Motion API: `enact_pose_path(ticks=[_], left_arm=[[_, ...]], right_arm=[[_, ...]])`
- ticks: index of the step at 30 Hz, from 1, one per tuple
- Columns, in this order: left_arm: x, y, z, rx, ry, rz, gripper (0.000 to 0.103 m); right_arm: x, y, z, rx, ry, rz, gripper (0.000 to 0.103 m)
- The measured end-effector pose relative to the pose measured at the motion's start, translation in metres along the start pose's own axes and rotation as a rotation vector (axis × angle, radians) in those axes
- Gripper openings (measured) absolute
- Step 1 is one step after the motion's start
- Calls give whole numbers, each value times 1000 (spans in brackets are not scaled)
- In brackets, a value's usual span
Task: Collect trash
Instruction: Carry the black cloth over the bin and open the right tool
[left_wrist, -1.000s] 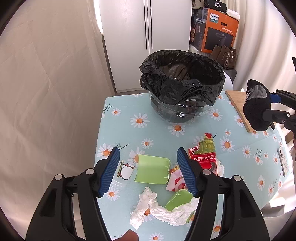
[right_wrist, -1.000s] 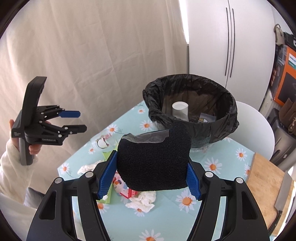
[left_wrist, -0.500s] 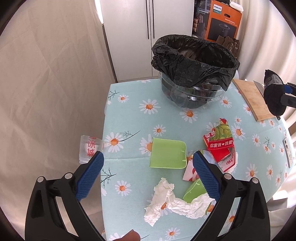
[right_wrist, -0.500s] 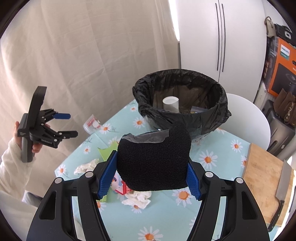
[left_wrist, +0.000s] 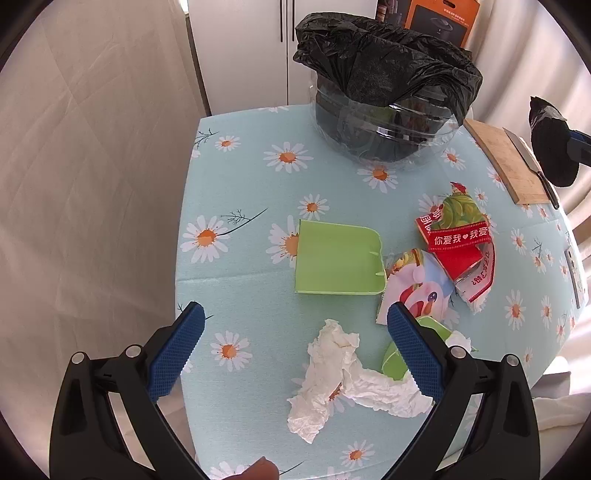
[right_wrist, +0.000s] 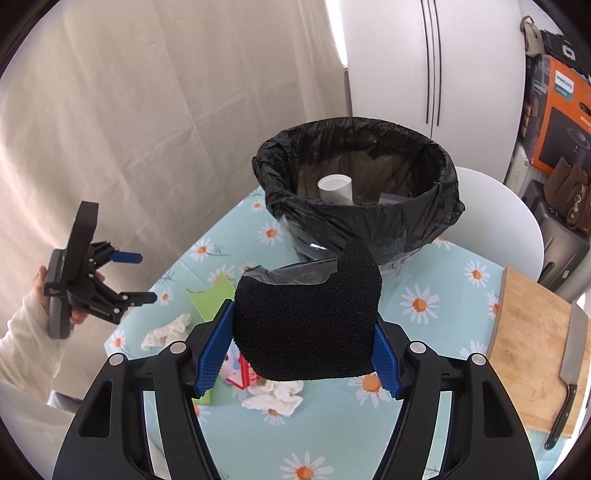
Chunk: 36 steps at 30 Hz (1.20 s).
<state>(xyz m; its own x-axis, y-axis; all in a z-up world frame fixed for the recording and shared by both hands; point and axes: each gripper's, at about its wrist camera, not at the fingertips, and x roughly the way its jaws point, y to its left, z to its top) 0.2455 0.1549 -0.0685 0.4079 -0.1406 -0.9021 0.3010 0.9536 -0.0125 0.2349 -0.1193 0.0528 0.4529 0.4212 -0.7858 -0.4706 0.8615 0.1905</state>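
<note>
Above table (left_wrist: 251, 155): left tongs (left_wrist: 295, 343) spread wide, empty; right tongs (right_wrist: 299, 354) clamp black sponge (right_wrist: 306, 321).

Left gripper (left_wrist: 295, 343) jaws spread wide, empty; right gripper (right_wrist: 301, 347) jaws clamped.

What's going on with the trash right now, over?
Left gripper open, empty, above the crumpled tissue. Right gripper shut on black foam block, short of the bin. Nothing in the way.
</note>
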Motion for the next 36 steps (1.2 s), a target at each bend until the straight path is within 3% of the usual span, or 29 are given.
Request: enact_pose_path(ticks=[10,19,25,36], left_arm=[[35,-9,0,25,57,-68,97],[49,-8,4,11,63,-93,97],[48,-2,16,10,48,-88,97],[60,6,36,26,49,-98,97]], right_arm=[[22,0,-4,18,53,-2,63],[31,1,8,-4,65,-4,63],[23,0,26,-14,3,15,63],[3,-21,84,42,-210,17,63]])
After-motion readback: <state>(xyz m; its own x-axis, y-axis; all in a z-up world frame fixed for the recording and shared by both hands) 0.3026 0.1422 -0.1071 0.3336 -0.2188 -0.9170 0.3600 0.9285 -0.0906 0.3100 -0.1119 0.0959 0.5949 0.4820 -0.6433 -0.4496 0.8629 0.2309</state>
